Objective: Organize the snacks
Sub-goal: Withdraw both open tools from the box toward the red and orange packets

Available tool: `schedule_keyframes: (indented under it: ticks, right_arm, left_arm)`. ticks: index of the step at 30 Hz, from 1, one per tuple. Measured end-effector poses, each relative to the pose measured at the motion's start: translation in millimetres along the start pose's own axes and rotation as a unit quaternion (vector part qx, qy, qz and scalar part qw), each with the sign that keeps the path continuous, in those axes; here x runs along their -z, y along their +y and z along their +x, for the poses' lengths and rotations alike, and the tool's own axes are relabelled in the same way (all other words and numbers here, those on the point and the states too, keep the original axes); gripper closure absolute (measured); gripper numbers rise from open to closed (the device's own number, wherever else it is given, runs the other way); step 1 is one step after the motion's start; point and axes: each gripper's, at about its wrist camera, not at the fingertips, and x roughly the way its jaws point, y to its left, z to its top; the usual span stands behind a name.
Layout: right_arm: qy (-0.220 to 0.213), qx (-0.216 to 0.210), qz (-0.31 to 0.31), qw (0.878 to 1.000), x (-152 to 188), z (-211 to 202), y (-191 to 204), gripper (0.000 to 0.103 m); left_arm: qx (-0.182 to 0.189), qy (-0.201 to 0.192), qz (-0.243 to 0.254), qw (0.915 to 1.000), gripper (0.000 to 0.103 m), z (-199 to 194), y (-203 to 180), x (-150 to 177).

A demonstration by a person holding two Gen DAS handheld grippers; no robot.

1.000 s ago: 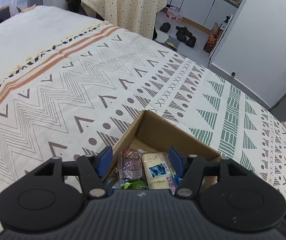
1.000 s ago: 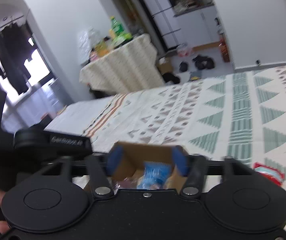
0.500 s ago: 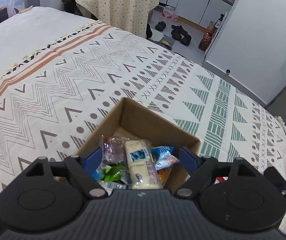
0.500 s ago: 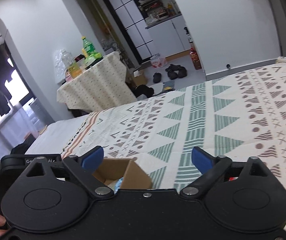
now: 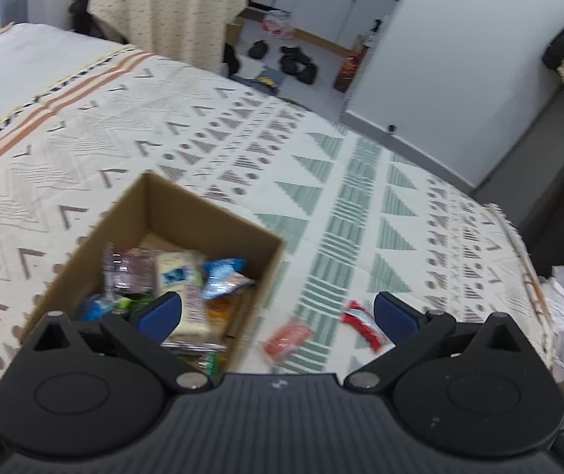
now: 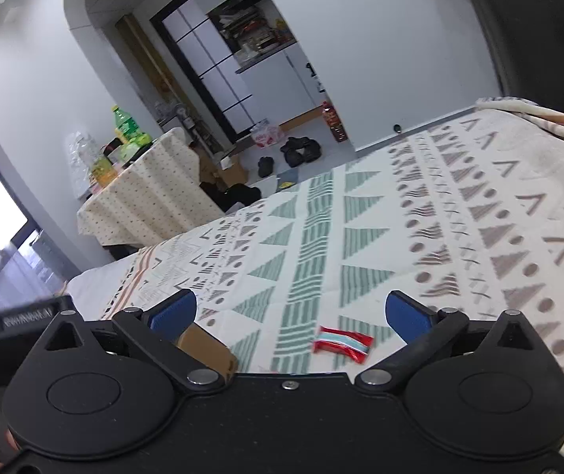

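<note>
Snacks [image 5: 187, 280] in mixed wrappers fill an open cardboard box [image 5: 219, 217] resting on a patterned bed cover [image 5: 321, 181]. Just right of the box, two red packets lie loose on the cover, an orange-red one [image 5: 286, 335] near its corner and a red-and-white striped one [image 5: 363, 326] beyond. Both the left tool [image 5: 278, 312] and right tool [image 6: 290, 310] are opening, jaws wide, empty.
</note>
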Motion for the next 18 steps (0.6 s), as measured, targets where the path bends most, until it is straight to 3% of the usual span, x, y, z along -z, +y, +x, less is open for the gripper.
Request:
schedule_keyframes:
  ticks: [3, 7, 18]
  right_arm:
    - [0.003, 0.009, 0.007, 1.000, 6, -4, -10, 0.000]
    - [-0.003, 0.015, 0.016, 1.000, 8, -10, -19, 0.000]
    - [0.005, 0.024, 0.020, 1.000, 19, -17, -32, 0.000]
  left_arm:
    - [0.030, -0.002, 0.009, 0.9995, 0.000, -2, -11, 5]
    - [0.042, 0.003, 0.017, 0.9990, 0.000, -2, -21, 13]
    - [0.016, 0.023, 0.085, 0.9960, 0.000, 7, -48, 28]
